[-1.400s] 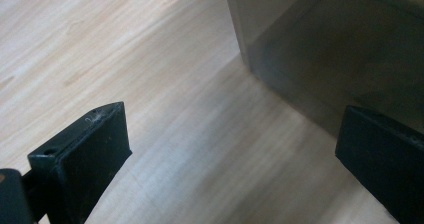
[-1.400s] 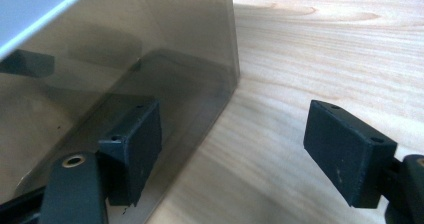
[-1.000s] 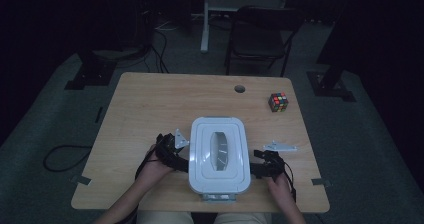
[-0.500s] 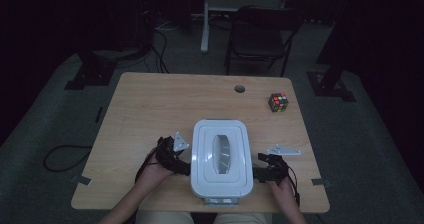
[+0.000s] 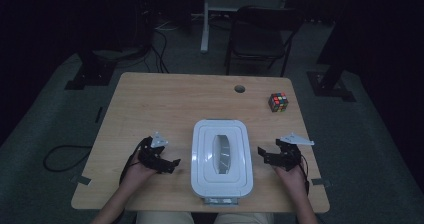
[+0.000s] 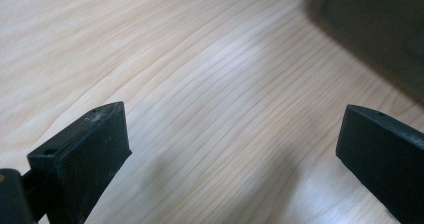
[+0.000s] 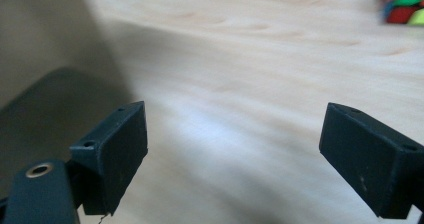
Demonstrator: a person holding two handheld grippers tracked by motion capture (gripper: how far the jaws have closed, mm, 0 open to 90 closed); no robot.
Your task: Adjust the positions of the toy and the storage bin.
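Both grippers stood clear of the white rectangular plastic lidded box (image 5: pixel 222 160), its lid seated flat.

The left gripper (image 5: pixel 172 164) and right gripper (image 5: pixel 262 154) flanked the box near the front edge of the light wooden table (image 5: pixel 165 99), each apart from it; both sets of jaws gaped wide with nothing between them, the right pair having just been opening. Judging by this, any pressing or placing of the box looked finished, with only withdrawal left. A multicoloured puzzle cube (image 5: pixel 278 102) sat near the far right corner. Beyond lay a dim room with a dark folding chair (image 5: pixel 257 34), cables and grey floor.
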